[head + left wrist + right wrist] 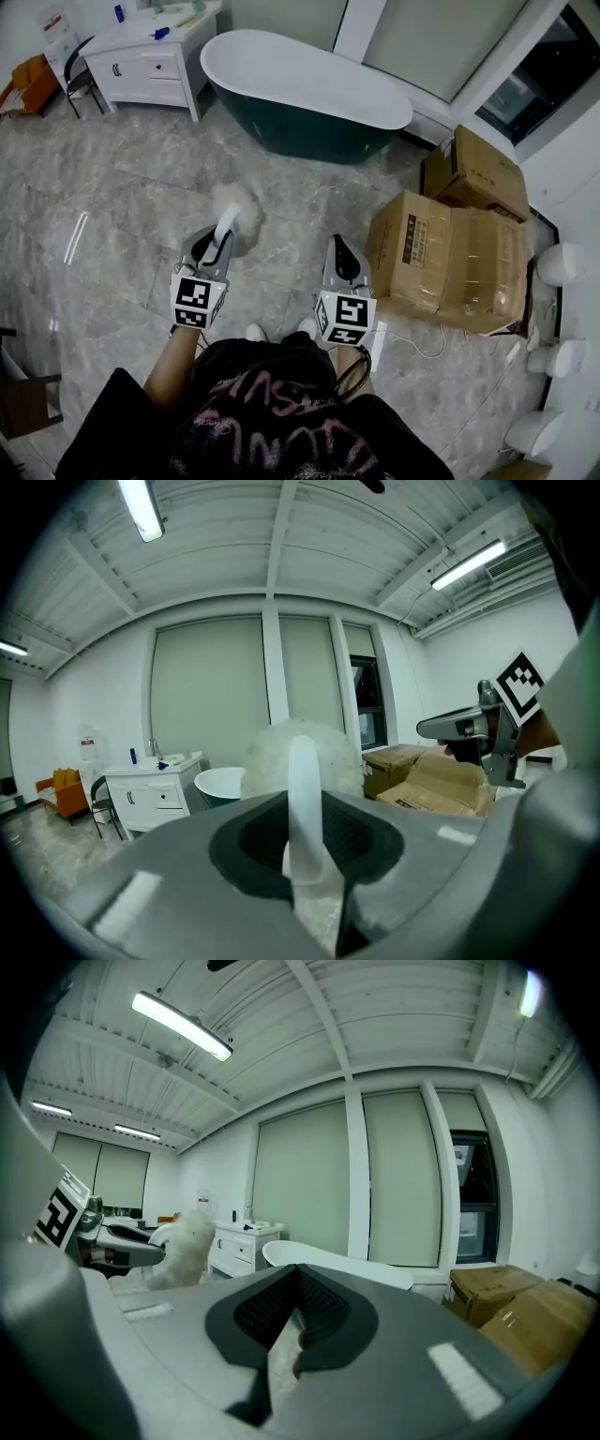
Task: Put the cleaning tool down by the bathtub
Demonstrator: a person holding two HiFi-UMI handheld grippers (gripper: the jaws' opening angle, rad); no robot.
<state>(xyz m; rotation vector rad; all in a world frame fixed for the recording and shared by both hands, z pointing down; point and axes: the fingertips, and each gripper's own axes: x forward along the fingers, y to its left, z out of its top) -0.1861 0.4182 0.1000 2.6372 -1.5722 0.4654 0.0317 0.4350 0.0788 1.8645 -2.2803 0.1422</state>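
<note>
The cleaning tool is a fluffy white duster (235, 201) on a curved white handle (305, 803). My left gripper (217, 246) is shut on that handle, and the fluffy head sticks out past the jaws, above the marble floor. The dark green bathtub (309, 89) with its white rim stands ahead, a good step beyond the duster. It shows small behind the duster in the left gripper view (220, 782). My right gripper (339, 251) is held level beside the left one, shut with nothing in it. Its own view shows the bathtub (337, 1265) ahead and the duster (187, 1246) to the left.
A white vanity cabinet (150, 56) stands left of the tub, with an orange seat (28, 80) beyond it. Cardboard boxes (450, 258) are piled to the right. White fixtures (561, 264) line the right wall. A white cable (412, 342) trails on the floor.
</note>
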